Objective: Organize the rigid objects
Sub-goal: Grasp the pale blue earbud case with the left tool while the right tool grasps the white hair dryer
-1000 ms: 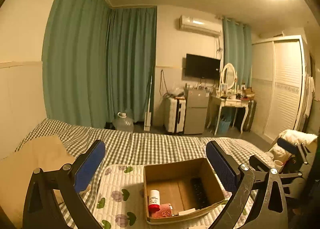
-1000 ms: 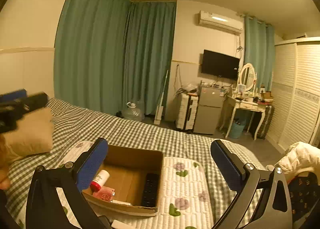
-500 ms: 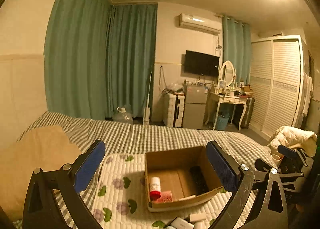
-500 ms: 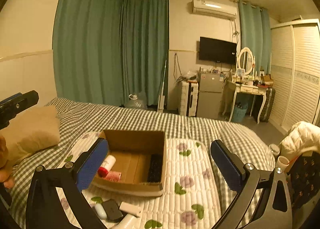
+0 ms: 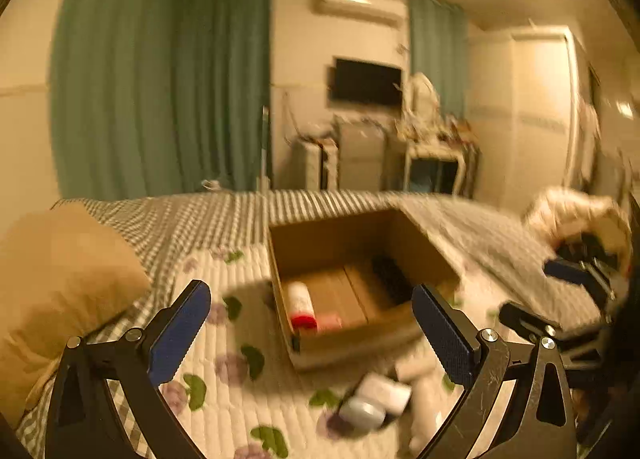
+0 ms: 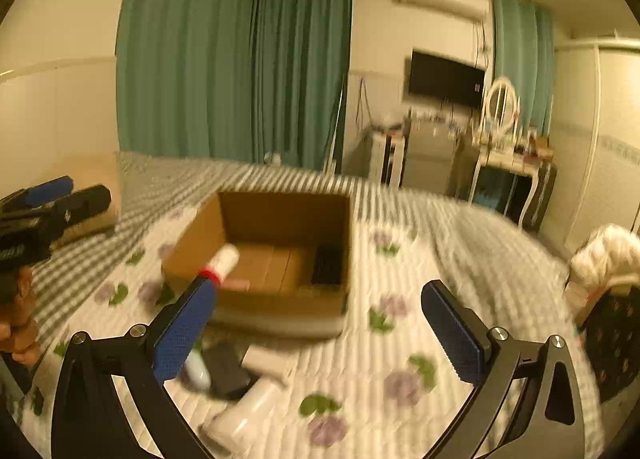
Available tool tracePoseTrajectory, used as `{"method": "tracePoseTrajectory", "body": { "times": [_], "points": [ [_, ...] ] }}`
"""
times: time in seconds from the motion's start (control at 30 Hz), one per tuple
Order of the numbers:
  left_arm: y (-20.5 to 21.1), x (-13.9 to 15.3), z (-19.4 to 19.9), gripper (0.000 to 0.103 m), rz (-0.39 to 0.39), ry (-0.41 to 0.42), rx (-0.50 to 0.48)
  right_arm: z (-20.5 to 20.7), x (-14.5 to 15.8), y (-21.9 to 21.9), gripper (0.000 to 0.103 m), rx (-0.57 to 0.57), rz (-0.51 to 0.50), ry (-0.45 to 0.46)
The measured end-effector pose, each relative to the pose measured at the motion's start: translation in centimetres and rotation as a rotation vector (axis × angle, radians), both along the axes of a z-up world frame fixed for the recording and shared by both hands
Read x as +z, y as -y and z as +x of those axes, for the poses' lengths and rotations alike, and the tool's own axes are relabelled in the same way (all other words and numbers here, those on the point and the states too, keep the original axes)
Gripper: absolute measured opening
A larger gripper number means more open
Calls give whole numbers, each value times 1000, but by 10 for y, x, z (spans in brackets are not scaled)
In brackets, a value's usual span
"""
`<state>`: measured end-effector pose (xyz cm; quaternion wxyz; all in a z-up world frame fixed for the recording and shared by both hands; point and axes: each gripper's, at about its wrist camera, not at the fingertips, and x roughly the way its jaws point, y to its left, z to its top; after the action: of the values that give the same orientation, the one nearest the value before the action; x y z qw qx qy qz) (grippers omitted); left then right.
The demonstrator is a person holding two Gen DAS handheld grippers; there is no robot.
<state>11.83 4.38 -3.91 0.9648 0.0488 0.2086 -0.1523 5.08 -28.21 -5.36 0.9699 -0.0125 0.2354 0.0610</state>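
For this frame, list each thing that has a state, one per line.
left gripper: open, holding nothing
right gripper: open, holding nothing
cardboard box: open-topped, upright on the quilt
red-capped bottle: lying on its side in the box
black remote: lying flat in the box
loose items: outside the box, on the quilt

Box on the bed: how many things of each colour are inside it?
Inside the cardboard box, as far as the blurry pictures show:
White bottle with red cap: 1
Pink thing: 1
Black thing: 1
Total: 3
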Motion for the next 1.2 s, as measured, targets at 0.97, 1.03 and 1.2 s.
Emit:
{"method": "tracePoseTrajectory", "body": {
  "times": [0.97, 1.03, 1.2],
  "points": [
    [64, -165, 42, 51, 334, -386, -273, 16, -133, -16, 103, 50, 67, -401],
    [62, -164, 39, 51, 333, -375, -261, 20, -133, -21, 103, 59, 66, -403],
    [42, -157, 33, 51, 303, -373, -162, 31, -136, -29, 103, 78, 60, -429]
  ]
}}
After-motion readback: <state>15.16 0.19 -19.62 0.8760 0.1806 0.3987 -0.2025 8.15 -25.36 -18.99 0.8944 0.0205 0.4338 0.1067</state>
